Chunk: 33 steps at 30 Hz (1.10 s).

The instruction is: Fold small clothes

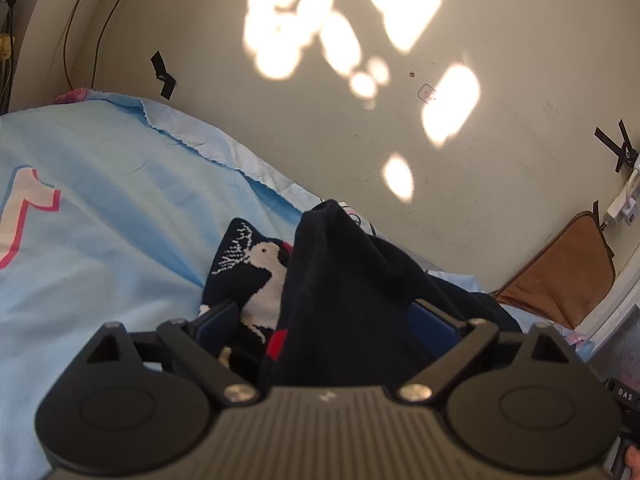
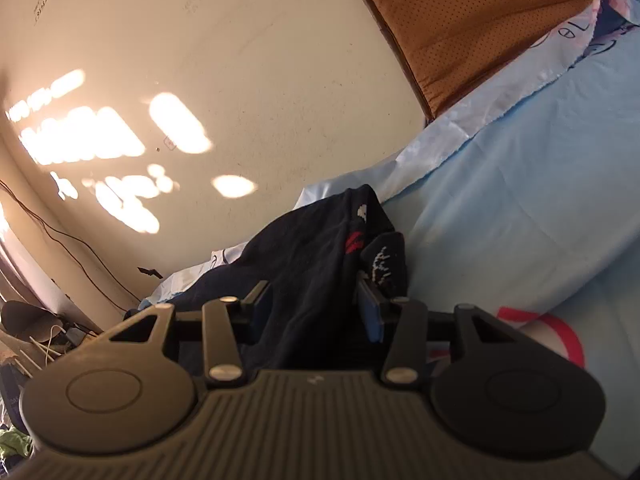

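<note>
A small dark navy knit garment (image 1: 344, 280) with a white bird and red patches lies bunched on the light blue bedsheet (image 1: 100, 208). My left gripper (image 1: 320, 320) has its blue pads wide apart with the cloth bulging up between them. In the right wrist view the same garment (image 2: 308, 248) rises between the pads of my right gripper (image 2: 316, 304), which stand apart around a thick fold of it. The fingertips of both grippers are buried in the cloth.
A cream wall (image 1: 360, 120) with sun patches stands just behind the bed. A brown cushion (image 2: 460, 20) leans on the wall at the bed's end. Cables (image 2: 80, 248) and clutter sit low at the left of the right wrist view.
</note>
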Each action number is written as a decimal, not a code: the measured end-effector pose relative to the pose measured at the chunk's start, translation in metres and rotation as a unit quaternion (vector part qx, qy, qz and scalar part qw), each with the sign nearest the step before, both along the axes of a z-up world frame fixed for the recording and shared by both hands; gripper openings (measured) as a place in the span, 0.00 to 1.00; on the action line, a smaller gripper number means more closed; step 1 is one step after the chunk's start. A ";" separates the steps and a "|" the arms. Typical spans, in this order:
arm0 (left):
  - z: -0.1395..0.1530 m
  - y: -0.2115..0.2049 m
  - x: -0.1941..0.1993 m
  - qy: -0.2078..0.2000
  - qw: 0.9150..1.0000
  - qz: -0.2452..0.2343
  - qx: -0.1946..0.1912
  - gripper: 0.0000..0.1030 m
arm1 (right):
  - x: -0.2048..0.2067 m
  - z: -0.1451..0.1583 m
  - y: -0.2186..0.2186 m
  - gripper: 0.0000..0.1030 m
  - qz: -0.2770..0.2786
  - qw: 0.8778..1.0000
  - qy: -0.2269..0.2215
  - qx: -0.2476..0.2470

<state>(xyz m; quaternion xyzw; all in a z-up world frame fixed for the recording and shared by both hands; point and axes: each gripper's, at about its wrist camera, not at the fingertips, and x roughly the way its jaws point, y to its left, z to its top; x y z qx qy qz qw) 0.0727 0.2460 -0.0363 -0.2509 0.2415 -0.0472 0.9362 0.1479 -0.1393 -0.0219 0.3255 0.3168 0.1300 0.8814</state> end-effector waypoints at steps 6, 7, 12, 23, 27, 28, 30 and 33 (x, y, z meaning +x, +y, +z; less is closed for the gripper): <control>-0.002 0.003 -0.002 -0.008 1.000 0.004 -0.012 0.93 | -0.005 0.005 0.005 0.52 -0.009 1.000 -0.018 -0.023; -0.002 0.000 -0.002 -0.007 1.000 0.005 -0.003 0.93 | -0.006 0.005 0.004 0.53 -0.011 0.999 -0.021 -0.023; -0.001 -0.010 -0.002 -0.003 0.999 0.012 0.030 0.93 | -0.010 0.005 -0.004 0.55 -0.029 0.999 -0.032 -0.007; 0.003 -0.029 0.005 0.028 0.994 0.012 0.102 0.94 | -0.005 0.003 -0.002 0.59 -0.013 1.000 -0.018 -0.006; 0.005 -0.026 0.000 0.020 0.995 0.019 0.094 0.92 | -0.008 0.001 -0.009 0.63 -0.035 0.999 -0.020 0.012; 0.006 -0.024 -0.004 0.013 0.996 0.028 0.088 0.91 | -0.009 0.000 -0.012 0.66 -0.046 0.999 -0.018 0.017; 0.011 -0.016 -0.017 -0.002 0.995 0.066 0.077 0.91 | -0.010 -0.003 -0.019 0.67 -0.062 0.997 -0.013 0.033; 0.022 -0.002 -0.038 -0.033 0.995 0.089 0.010 0.90 | -0.009 -0.009 -0.027 0.68 -0.072 0.995 0.001 0.066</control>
